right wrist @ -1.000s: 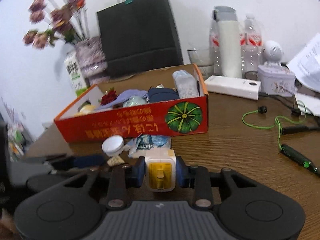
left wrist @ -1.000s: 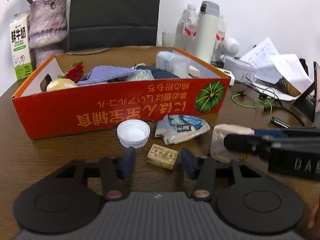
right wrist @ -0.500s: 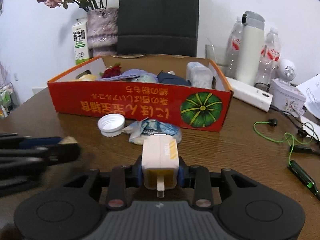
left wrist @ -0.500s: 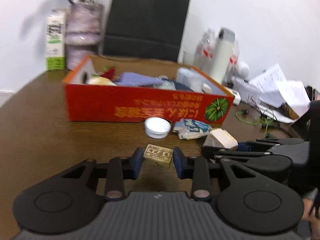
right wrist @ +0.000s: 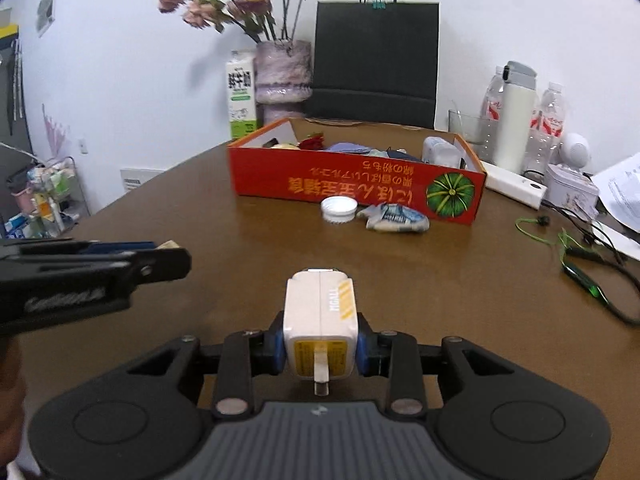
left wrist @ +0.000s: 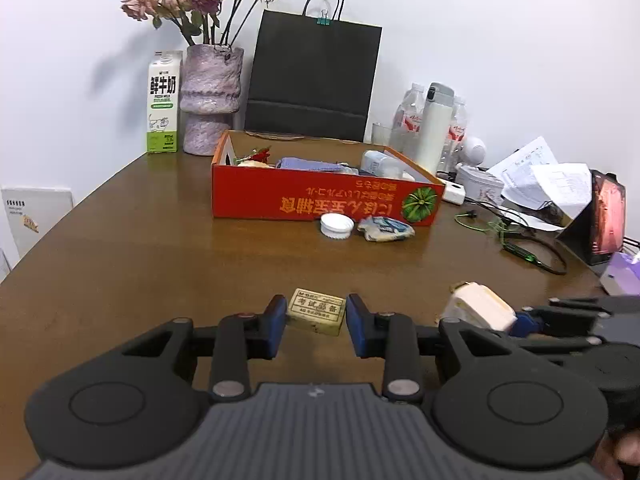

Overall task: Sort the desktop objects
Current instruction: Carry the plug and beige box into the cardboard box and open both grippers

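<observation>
The left claw (left wrist: 316, 322) has narrowed around a small yellowed eraser (left wrist: 316, 311), its blue pads pinching both ends above the brown counter (left wrist: 140, 248). The right claw (right wrist: 321, 350) clamps a white-and-yellow plug adapter (right wrist: 320, 320), lifted. Farther off sits the red box (right wrist: 356, 188).

You have two hand-held grippers: the left hand-held gripper (left wrist: 316, 330) and the right hand-held gripper (right wrist: 320, 350). One eraser (left wrist: 317, 311) sits between the left one's fingers, and one charger plug (right wrist: 321, 322) between the right one's. Ahead of them on the bench (left wrist: 140, 248) you have one red box (left wrist: 320, 204), with one white lid (left wrist: 337, 225) and one crumpled packet (left wrist: 385, 229) just before it. Beyond the box stand one black bag (left wrist: 312, 80), one vase (left wrist: 210, 98) and one milk carton (left wrist: 163, 102). To the far right stands one white flask (left wrist: 434, 128).
</observation>
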A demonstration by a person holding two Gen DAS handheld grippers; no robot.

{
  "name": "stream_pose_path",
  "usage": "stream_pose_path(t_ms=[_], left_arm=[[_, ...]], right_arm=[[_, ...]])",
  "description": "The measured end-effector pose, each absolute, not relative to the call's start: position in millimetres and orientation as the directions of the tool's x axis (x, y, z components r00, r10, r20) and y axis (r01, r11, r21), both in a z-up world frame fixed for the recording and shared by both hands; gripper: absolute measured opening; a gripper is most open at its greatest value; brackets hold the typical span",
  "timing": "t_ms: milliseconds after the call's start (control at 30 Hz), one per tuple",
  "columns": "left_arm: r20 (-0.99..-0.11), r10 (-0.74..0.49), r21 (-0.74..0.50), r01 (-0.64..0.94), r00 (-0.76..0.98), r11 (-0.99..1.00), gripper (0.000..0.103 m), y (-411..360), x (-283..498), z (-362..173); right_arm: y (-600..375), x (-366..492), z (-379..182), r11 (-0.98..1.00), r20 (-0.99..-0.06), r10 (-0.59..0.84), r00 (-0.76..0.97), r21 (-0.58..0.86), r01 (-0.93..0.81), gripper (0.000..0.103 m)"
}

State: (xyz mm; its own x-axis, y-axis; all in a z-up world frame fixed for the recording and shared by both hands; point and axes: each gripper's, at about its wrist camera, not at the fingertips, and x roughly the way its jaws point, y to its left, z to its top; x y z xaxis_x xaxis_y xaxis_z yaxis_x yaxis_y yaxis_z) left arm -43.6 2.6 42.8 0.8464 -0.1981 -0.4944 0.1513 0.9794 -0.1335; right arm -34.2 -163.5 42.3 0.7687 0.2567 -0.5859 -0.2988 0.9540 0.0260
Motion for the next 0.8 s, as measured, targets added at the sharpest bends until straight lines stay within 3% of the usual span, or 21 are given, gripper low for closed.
stream_pose_path(t_ms=[233, 500, 667, 800], left_arm=[[-0.491, -0.214, -0.13, 0.172, 0.844, 0.977, 0.033, -4, -93, 43], [-0.467, -0.228, -0.127, 0.19, 0.854, 0.974, 0.033, -11, -95, 52], [-0.46, -0.257, -0.174, 0.198, 0.85, 0.965, 0.033, -1, -59, 66], [-0.422, -0.194, -0.116, 0.159, 0.886, 0.98, 0.033, 7, 0, 93]], right_arm=[[-181, -103, 48, 0.96, -0.551, 0.261, 0.792, 0.063, -0.272, 0.03], [-198, -104, 50, 0.965, -0.539, 0.258, 0.802, 0.104, -0.24, 0.03], [-212, -76, 66, 0.959, -0.516, 0.284, 0.808, 0.142, -0.246, 0.031], [-223, -27, 91, 0.957, -0.49, 0.287, 0.823, 0.123, -0.261, 0.031]])
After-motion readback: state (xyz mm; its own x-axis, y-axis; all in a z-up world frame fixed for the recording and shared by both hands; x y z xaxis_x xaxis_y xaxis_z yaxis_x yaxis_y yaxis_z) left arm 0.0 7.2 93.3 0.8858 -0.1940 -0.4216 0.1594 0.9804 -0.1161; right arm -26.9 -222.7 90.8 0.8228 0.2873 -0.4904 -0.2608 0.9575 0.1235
